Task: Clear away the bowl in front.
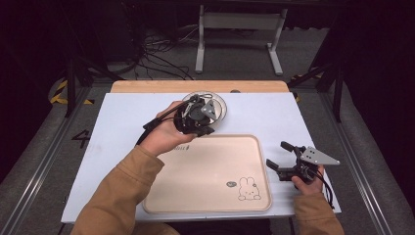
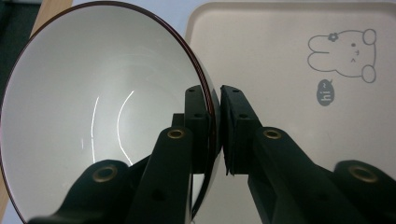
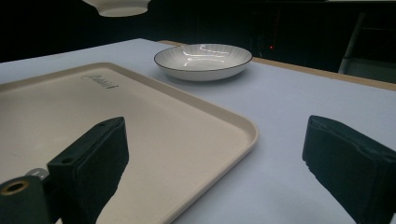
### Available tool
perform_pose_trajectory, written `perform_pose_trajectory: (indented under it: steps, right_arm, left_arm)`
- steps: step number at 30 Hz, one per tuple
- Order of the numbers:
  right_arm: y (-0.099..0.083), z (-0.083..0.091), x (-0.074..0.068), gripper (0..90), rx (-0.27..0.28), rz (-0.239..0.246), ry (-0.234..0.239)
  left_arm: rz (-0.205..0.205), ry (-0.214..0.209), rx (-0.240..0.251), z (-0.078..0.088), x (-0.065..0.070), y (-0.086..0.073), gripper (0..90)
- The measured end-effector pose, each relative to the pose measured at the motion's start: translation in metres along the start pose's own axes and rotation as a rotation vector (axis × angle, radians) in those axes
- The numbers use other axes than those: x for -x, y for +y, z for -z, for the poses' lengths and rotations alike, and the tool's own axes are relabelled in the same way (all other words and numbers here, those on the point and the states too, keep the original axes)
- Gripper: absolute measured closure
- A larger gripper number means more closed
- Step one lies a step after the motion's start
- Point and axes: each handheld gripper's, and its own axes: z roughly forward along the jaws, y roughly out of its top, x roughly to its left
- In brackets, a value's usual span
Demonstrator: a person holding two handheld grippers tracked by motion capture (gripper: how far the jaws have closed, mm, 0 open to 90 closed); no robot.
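Above the far left part of the beige tray (image 1: 205,188), the left gripper (image 1: 198,117) holds a small white bowl with a dark rim (image 2: 93,116) in the air. Its fingers (image 2: 198,121) are clamped on the bowl's rim, one pad inside the wall and the other outside, as the left gripper view shows up close. In the right gripper view the bowl's foot hangs at the top edge, clear of the table (image 1: 127,122).

A shallow white plate with a dark rim and fine ribbed lines (image 3: 203,60) rests on the table just beyond the tray's far edge, partly under the lifted bowl in the high view. The tray itself, with its rabbit drawing (image 1: 249,188) near the right corner, carries nothing yet.

The right gripper (image 1: 284,159) rests near the table's right edge beside the tray, its fingers (image 3: 91,161) wide apart and holding nothing.

As a judgement: the pick-up of the bowl is done and the carry is under way. If the tray is the goal, setting the bowl down and releasing it remain, and the plate may follow.
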Motion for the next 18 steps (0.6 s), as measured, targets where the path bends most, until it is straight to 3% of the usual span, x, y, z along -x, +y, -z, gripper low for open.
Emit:
perform_pose_trajectory:
  steps: [18]
  right_arm:
    - [0.0, 0.0, -0.001, 7.9, -0.001, 0.003, -0.001]
  left_arm:
    - [-0.057, -0.042, 0.002, 0.006, 0.033, -0.014, 82.1]
